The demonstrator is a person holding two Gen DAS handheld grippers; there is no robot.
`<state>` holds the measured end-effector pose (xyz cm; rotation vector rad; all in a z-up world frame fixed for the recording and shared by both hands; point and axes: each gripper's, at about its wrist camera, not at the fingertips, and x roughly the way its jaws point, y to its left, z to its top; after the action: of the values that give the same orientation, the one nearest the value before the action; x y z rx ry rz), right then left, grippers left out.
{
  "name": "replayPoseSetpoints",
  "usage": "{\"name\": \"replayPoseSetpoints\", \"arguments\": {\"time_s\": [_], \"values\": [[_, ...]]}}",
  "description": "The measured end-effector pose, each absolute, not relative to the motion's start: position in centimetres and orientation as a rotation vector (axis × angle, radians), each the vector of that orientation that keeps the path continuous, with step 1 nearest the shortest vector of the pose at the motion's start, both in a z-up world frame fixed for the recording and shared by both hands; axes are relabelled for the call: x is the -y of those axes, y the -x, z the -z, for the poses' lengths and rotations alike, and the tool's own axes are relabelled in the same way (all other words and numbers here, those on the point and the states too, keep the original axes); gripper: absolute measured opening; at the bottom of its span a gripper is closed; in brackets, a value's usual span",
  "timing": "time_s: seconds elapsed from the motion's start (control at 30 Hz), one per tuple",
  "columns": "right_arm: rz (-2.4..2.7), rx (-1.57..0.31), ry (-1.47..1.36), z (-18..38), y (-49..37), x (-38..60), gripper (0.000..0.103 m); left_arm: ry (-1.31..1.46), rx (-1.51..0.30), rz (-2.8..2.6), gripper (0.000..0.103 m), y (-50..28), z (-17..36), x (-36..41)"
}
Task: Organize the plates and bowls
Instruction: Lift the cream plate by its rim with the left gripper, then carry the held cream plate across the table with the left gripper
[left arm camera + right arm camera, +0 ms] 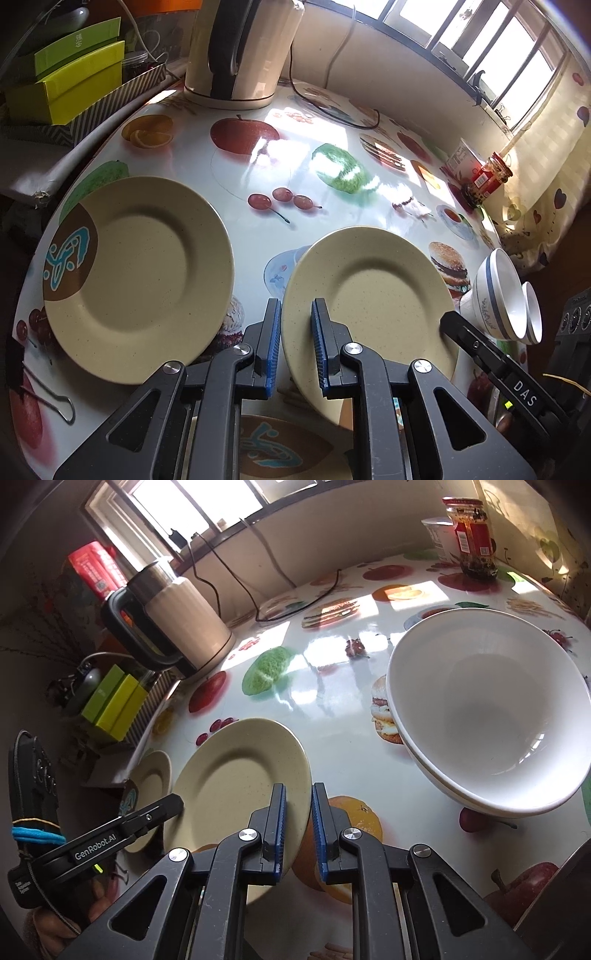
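Two beige plates are on the fruit-print table. One plate [140, 273] lies flat at the left. The other plate [373, 306] is tilted, its near edge raised, with both grippers on its rim. My left gripper [295, 347] is shut on its left rim. My right gripper [298, 830] is shut on its right rim [240, 786]; its tip also shows in the left wrist view [454, 325]. Two stacked white bowls [487, 716] stand at the right, also seen in the left wrist view [502, 295].
A cream electric kettle [240, 51] with its black cord stands at the back. Green boxes [70, 81] sit in a striped tray at the back left. A chili sauce jar [472, 539] and a white tub stand at the far right. A binder clip [55, 398] lies near the left edge.
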<state>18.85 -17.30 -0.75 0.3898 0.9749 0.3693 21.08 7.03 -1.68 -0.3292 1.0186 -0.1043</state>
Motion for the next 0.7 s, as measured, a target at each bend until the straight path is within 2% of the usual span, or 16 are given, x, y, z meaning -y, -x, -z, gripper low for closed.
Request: {"name": "replayPoseSetpoints", "arguments": {"time_s": [0.7], "values": [[-0.448,-0.937,-0.352,-1.8,-14.8,15.8,0.014,0.359,-0.947,0.059,0.017,-15.0,-0.5,-9.0]]}}
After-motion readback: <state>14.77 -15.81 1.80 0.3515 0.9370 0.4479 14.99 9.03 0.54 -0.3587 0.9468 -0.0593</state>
